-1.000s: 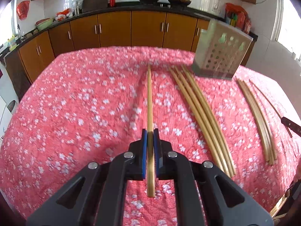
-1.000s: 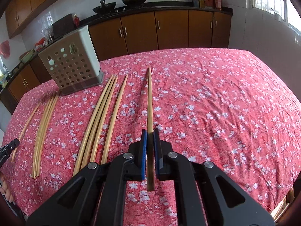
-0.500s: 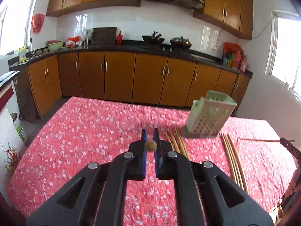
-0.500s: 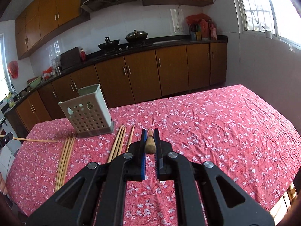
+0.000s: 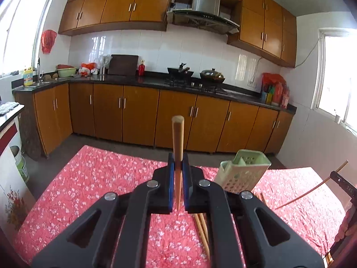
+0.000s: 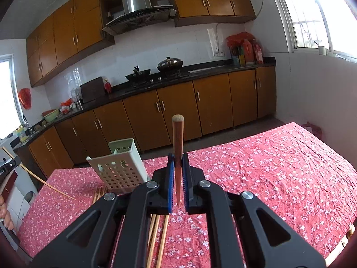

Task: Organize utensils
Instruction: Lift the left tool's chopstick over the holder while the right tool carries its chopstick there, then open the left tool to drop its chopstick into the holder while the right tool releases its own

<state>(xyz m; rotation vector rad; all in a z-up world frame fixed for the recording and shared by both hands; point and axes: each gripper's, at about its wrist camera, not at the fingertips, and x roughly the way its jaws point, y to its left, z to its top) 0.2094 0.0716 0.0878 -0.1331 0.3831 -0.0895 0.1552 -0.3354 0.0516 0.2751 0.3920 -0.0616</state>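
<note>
Chopsticks: two are lifted above the table, one (image 5: 177,147) clamped in the left gripper (image 5: 177,178), one (image 6: 177,149) in the right gripper (image 6: 177,178). One pale green holder (image 5: 244,169) stands on the red floral tablecloth (image 6: 279,167); three chopsticks (image 6: 156,234) lie visible beside it.

A red cloth with small white flowers (image 5: 93,192) covers the desk. At 12 o'clock, behind it, stand brown cabinets (image 5: 138,114) under a black counter (image 5: 151,81). On the counter are two dark woks (image 5: 180,71), a red bottle (image 5: 141,69) and a dark cutting board (image 5: 123,64). A steel range hood (image 6: 136,0) hangs above. At 3 o'clock is a bright window (image 6: 316,15).
</note>
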